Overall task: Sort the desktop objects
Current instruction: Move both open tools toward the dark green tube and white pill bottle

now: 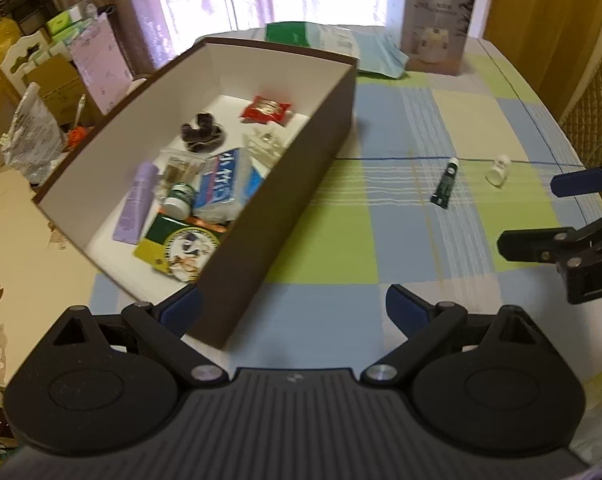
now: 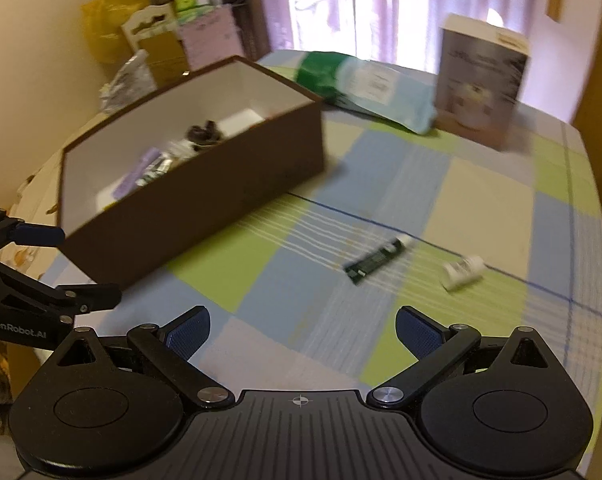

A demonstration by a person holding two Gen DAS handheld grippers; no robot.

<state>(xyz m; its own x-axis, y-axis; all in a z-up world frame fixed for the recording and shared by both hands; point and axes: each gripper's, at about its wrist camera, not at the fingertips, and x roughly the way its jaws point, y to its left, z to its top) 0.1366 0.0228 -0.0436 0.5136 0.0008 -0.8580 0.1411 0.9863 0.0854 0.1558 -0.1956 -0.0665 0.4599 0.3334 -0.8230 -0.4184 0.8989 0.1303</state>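
Observation:
A brown box (image 1: 285,184) with a white inside sits on the checked tablecloth (image 1: 401,248); it holds several items: a purple tube (image 1: 137,204), a red packet (image 1: 267,109), a small green-capped bottle (image 1: 179,198). On the cloth to its right lie a dark green tube (image 1: 445,182) (image 2: 375,261) and a small white bottle (image 1: 498,169) (image 2: 462,271). My left gripper (image 1: 293,312) hovers open at the box's near corner, empty. My right gripper (image 2: 303,330) is open and empty, short of the green tube. Each gripper shows in the other's view at the frame edge.
At the far end of the table stand a printed carton (image 1: 435,26) (image 2: 481,88) and a green-and-blue pouch (image 1: 337,46) (image 2: 365,84). Left of the table are stacked boxes and bags (image 1: 61,80). A wicker chair back (image 1: 593,104) is at the right edge.

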